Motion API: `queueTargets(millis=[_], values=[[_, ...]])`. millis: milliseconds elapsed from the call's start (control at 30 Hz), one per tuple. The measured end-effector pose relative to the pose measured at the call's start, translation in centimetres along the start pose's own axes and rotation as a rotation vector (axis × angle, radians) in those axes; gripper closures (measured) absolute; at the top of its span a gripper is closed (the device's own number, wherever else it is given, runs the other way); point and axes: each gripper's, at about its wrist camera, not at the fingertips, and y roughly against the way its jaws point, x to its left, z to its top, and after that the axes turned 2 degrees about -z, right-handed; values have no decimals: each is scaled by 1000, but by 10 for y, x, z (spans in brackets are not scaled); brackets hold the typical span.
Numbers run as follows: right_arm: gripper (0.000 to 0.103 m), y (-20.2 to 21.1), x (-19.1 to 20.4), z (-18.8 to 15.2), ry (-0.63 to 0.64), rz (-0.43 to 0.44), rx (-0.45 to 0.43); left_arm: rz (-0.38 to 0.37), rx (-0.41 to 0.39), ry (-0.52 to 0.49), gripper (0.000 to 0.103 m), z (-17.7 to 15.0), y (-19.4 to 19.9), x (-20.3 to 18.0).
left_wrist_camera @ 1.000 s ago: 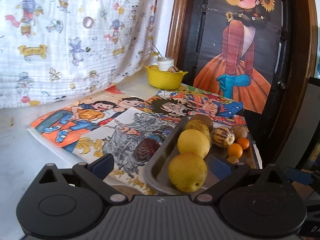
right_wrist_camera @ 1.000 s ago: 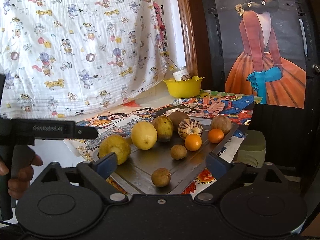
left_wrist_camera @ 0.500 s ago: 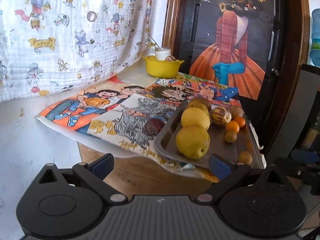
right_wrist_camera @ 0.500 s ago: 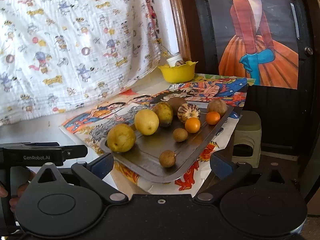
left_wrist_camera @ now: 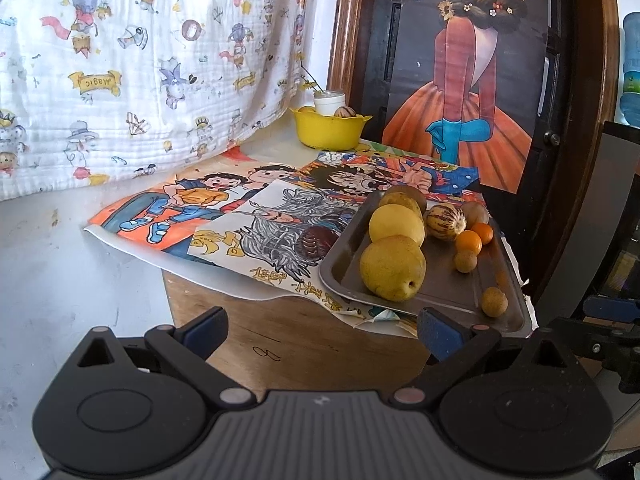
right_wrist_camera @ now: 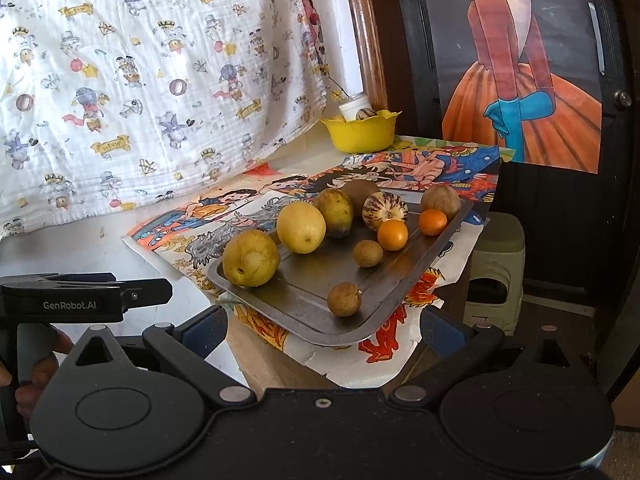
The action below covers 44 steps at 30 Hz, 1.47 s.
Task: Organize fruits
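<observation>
Two spread, empty grippers, left (left_wrist_camera: pixel 322 328) and right (right_wrist_camera: pixel 322 326); tray (right_wrist_camera: pixel 400 284) of fruit lies ahead, nearer the right.

Ahead of the left gripper (left_wrist_camera: pixel 322 322), the wooden surface (left_wrist_camera: pixel 280 340) carries overlapping cartoon posters (left_wrist_camera: pixel 224 216); a metal tray (left_wrist_camera: pixel 340 268) and yellow bowl (left_wrist_camera: pixel 330 132) rest on them.

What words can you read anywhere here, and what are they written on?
"GenRobot.AI": on the left claw's black handle, seen from the right wrist view.
"Magic": on a yellow ribbon printed on the cartoon blanket.
Yellow characters on the grey dragon poster: too unclear to read.
</observation>
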Motion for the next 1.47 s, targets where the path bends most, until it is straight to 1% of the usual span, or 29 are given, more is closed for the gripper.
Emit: queueTargets(millis=[1167, 1367, 1467], values=[[1, -2, 0, -1, -3, -2, 8, 1, 6, 4, 0, 0, -2, 1], [1, -2, 0, -2, -3, -2, 10, 28, 18, -7, 0, -1, -3, -3], [1, -3, 0, -2, -3, -2, 10, 13, 10, -1, 0, -1, -2, -2]])
